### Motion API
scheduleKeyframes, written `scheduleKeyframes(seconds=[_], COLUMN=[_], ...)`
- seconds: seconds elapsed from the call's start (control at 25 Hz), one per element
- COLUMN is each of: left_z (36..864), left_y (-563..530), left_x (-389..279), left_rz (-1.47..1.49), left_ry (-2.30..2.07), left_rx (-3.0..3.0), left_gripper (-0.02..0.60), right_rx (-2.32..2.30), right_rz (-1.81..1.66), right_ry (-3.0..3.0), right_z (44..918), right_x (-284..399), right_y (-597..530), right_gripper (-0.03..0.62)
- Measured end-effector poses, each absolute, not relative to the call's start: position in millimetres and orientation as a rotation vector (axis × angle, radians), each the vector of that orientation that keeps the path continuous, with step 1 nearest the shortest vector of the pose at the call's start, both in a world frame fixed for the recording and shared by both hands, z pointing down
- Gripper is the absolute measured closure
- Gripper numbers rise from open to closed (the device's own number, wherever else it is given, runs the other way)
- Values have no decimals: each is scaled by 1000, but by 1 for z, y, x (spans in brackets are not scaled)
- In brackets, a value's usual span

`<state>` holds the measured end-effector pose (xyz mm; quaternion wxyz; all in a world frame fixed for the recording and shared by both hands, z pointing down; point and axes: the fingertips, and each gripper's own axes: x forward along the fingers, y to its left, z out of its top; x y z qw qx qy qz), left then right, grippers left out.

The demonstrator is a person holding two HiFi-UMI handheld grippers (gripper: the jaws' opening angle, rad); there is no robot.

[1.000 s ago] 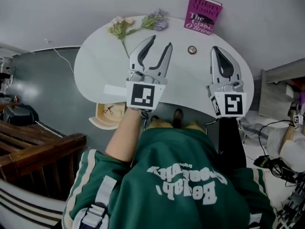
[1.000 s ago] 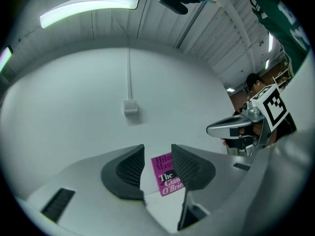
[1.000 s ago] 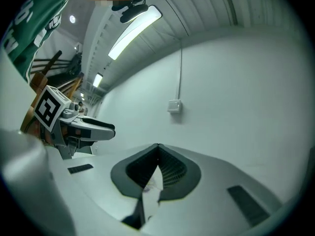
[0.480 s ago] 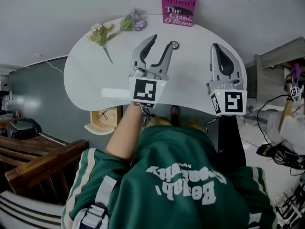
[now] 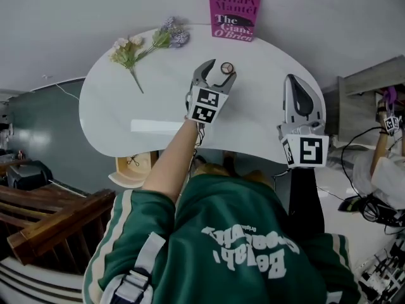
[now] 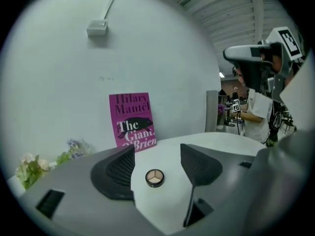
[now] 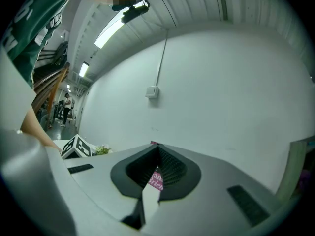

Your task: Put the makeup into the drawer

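Nearest us, the open drawer [image 5: 130, 167] juts out from under the bench [image 5: 152, 100] at its left edge. It is pale wood and shallow, and holds a small item [image 5: 134, 161] we cannot name.

The right gripper [image 5: 300, 87] hangs level over the bench's right end. Its jaws are clenched on nothing, and in its own view the ribbed black pads [image 7: 170, 168] meet.

Further out, the left gripper [image 5: 218, 69] sits low over the bench. Its jaws have just been opening and stand released and wide. The makeup [image 6: 154, 177] lies on the bench in the gap between them, touched by neither pad. It is a small round compact, flat and low, with a dark rim and three pale wedges of powder.

We judge the step in hand to be the pick-up.
- Settle the tips onto the smooth white surface.
- Centre the disc between them.
- Close across the rim's full width. A low, hard rim may skid or pop free if it is caught high.

Beyond lie a sprig of flowers [image 5: 130, 48] and a magenta paperback [image 5: 233, 14] upright against the wall [image 5: 95, 5].
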<state>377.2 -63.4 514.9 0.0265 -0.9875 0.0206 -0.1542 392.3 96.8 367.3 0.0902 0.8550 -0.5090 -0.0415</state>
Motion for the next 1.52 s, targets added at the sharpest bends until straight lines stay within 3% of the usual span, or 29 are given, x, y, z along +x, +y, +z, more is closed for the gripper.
scheduleKeyframes(seconds=[0.56,0.64,0.76,1.12,1.52], left_z=[641,643,639,502,340], left_y=[-80,-74,-68,-53,-28], left_x=[425,425,421,403,335], left_rz=[-1048,-1096,-1107,-642,-130], left_ry=[-15,-59,-76,-58,57], left_rx=[-2986,-2959,-2941,-2976,-2978], left_gripper=[278,332,347,347,347], right_rx=[2578,2580,2573,2580,2533], right_rz=[-17,-18,-20,-99,-218], right_ry=[-1362,-1356,-1363,-1434,-1549], right_z=[388,387,387,368,341], right_x=[419,418,415,409,385], right_y=[137,140,141,119,78], right_gripper=[585,585,585,585,585])
